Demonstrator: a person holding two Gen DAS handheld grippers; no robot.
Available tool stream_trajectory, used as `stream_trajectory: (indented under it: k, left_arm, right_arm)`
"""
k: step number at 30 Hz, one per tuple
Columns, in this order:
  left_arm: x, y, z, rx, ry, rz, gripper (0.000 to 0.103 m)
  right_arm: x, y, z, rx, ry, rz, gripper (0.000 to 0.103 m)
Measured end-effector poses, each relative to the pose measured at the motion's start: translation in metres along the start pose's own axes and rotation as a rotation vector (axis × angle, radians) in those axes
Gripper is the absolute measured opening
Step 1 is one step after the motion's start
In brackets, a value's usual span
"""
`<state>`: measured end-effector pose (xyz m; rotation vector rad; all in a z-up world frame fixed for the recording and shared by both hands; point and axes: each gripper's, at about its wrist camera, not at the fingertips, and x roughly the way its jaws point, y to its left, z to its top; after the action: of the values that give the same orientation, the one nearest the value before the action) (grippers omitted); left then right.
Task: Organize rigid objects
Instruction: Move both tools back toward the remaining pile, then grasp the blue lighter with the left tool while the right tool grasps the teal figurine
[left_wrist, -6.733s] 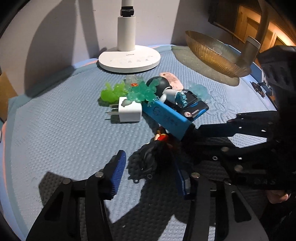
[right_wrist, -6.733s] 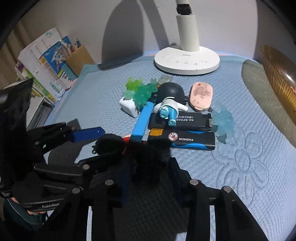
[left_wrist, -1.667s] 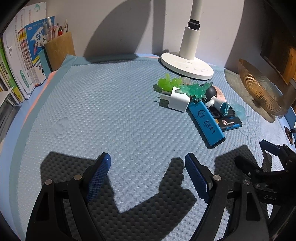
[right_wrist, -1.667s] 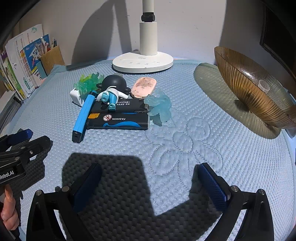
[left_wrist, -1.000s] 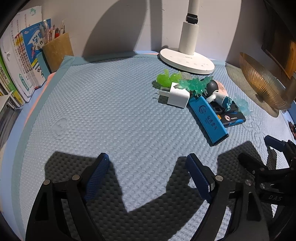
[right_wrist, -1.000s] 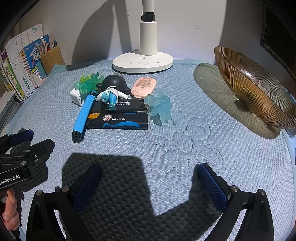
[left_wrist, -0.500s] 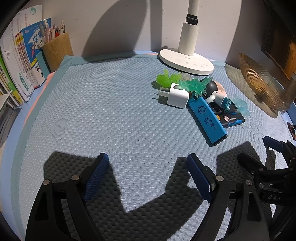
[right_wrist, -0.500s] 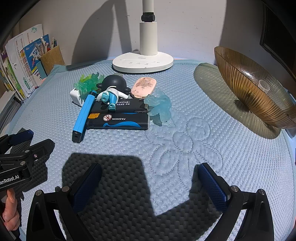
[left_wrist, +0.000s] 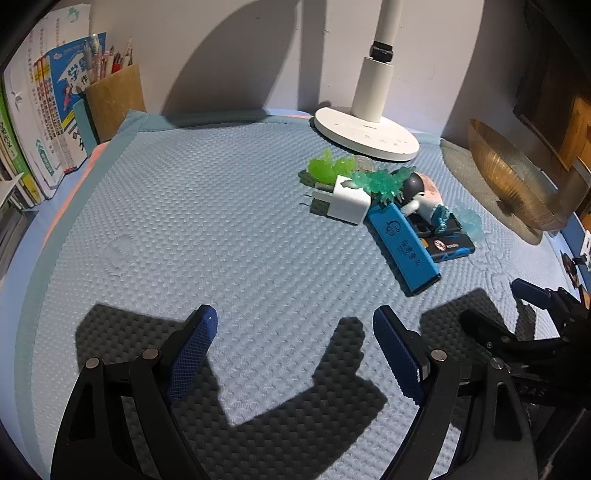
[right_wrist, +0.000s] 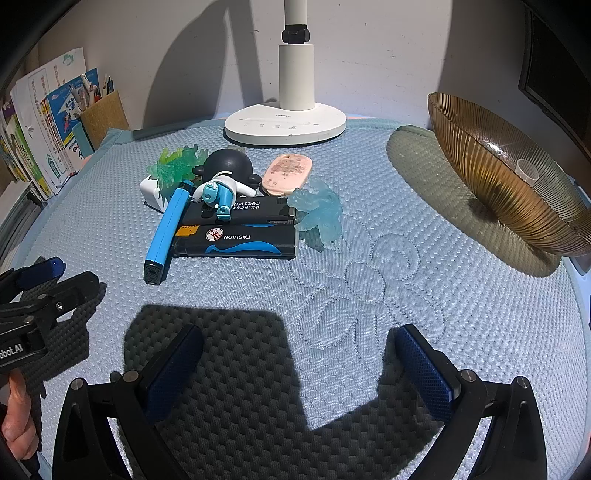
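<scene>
Pale blue quilted mat (left_wrist: 207, 206) underneath — round white lamp base (right_wrist: 285, 123) at the back, ribbed amber glass bowl (right_wrist: 506, 173) tilted at right, tan pen holder (left_wrist: 114, 99) beside upright books (left_wrist: 44, 122) at left.

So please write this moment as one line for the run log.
left hand-held gripper: open, empty | right hand-held gripper: open, empty | pile: blue bar, figure, charger on mat | bowl: nothing from pile inside

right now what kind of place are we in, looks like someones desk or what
Probably a home study desk: a white desk lamp at the back, schoolbooks beside a pen holder, and a blue mat.
</scene>
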<state>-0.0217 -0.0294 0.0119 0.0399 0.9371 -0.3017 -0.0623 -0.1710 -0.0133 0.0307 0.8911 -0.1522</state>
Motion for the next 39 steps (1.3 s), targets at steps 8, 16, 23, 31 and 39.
stream_trajectory:
  k: [8,16,23,31,39]
  left_arm:
    - [-0.019,-0.012,0.019,0.046,0.017,-0.096,0.085]
    - [0.012,-0.016,0.059,0.096,0.103,-0.187,0.061]
    - [0.024,-0.061,0.052,0.172,0.119,-0.278,0.054]
    - [0.04,-0.069,0.048,0.188,0.122,-0.222,0.037]
    - [0.033,-0.053,0.044,0.151,0.092,-0.238,0.013]
  right_arm:
    - [-0.005,-0.001,0.002,-0.059,0.128,0.049,0.103]
    - [-0.035,-0.022,0.009,-0.054,0.092,0.182,0.103]
    - [-0.031,-0.038,0.052,0.014,0.029,0.191,0.069]
    - [0.007,-0.032,0.076,0.005,0.017,0.15,0.065]
    - [0.016,-0.044,0.073,0.051,0.04,0.231,0.034]
